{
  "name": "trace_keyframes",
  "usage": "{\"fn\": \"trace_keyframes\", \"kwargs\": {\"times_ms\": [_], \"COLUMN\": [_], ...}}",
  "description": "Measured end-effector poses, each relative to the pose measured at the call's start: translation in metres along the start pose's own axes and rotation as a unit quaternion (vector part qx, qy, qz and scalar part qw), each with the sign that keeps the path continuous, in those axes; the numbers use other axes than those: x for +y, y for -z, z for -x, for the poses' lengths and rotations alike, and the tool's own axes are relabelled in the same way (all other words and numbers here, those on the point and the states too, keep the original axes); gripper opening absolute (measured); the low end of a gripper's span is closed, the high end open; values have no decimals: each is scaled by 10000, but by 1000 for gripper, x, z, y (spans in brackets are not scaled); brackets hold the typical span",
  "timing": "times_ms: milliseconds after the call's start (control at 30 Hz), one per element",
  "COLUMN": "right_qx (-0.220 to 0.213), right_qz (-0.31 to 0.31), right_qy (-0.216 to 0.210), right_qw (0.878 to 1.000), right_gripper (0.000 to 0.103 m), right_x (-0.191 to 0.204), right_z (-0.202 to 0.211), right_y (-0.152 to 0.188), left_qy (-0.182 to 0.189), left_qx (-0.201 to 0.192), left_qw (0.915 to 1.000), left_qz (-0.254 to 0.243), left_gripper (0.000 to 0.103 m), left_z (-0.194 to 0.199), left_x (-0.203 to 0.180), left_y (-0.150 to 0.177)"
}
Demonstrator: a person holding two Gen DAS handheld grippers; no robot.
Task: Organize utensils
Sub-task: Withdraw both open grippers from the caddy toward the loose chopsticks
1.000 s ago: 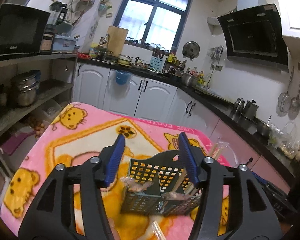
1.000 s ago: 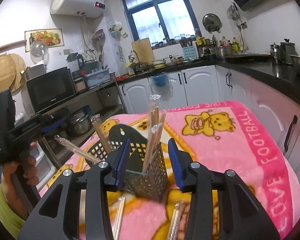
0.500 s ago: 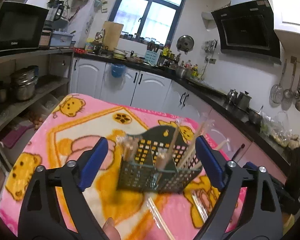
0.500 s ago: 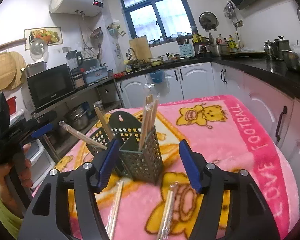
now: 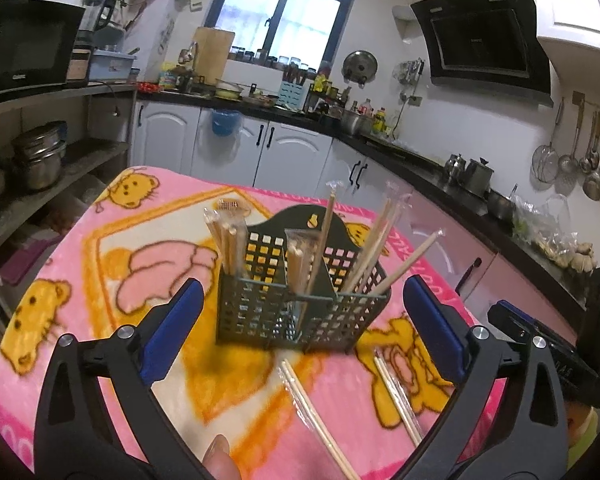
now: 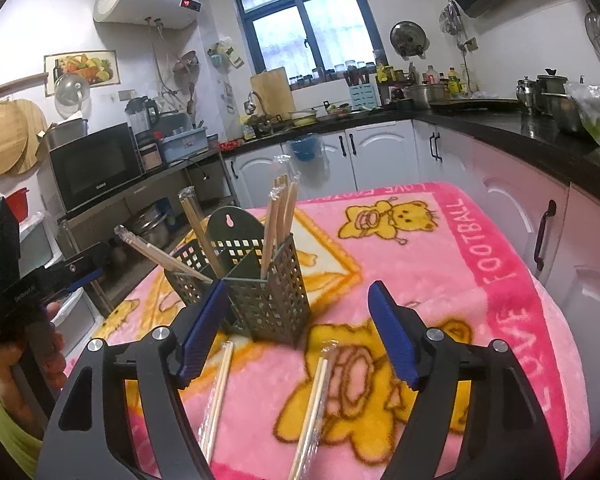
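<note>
A dark perforated utensil holder (image 5: 300, 304) stands on the pink blanket (image 5: 148, 240), with several wrapped chopstick pairs (image 5: 228, 236) upright in its compartments. It also shows in the right wrist view (image 6: 260, 292). My left gripper (image 5: 300, 328) is open and empty, its blue pads apart on either side of the holder, just short of it. My right gripper (image 6: 296, 328) is open and empty, next to the holder's right end. Loose wrapped chopsticks lie on the blanket in front of the holder (image 5: 320, 416) (image 5: 396, 396), and below my right gripper (image 6: 218, 392) (image 6: 314, 404).
The blanket-covered table stands in a kitchen. White cabinets (image 5: 284, 156) and a dark counter (image 6: 500, 124) run behind and to the right. Open shelves with pots (image 5: 40, 156) and a microwave (image 6: 96, 164) stand at the left. The other hand-held gripper (image 6: 24, 284) shows at the left.
Both grippers opened wide and drew back from the holder. The holder now stands free on the blanket, farther from both cameras.
</note>
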State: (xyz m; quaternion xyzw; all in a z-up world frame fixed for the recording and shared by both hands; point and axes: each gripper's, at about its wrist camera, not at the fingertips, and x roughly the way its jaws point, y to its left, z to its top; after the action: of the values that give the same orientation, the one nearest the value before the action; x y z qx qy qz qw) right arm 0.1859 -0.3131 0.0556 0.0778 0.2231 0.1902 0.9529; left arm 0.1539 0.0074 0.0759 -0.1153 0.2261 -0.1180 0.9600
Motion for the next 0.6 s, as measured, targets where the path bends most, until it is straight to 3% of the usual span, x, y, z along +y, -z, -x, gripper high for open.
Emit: {"fn": "trace_keyframes", "kwargs": {"times_ms": [600], "right_qx": [262], "right_qz": [26], "right_qy": [185], "right_qw": [9995], "right_gripper": [73], "right_x": [-14], "right_z": [2], "right_y": [18], "left_qy": [22], "left_qx": [498], "left_qw": [9987], "left_qz": [-40], "left_gripper": [92], "left_z": [-21], "left_x": [-11], "left_y": [29]}}
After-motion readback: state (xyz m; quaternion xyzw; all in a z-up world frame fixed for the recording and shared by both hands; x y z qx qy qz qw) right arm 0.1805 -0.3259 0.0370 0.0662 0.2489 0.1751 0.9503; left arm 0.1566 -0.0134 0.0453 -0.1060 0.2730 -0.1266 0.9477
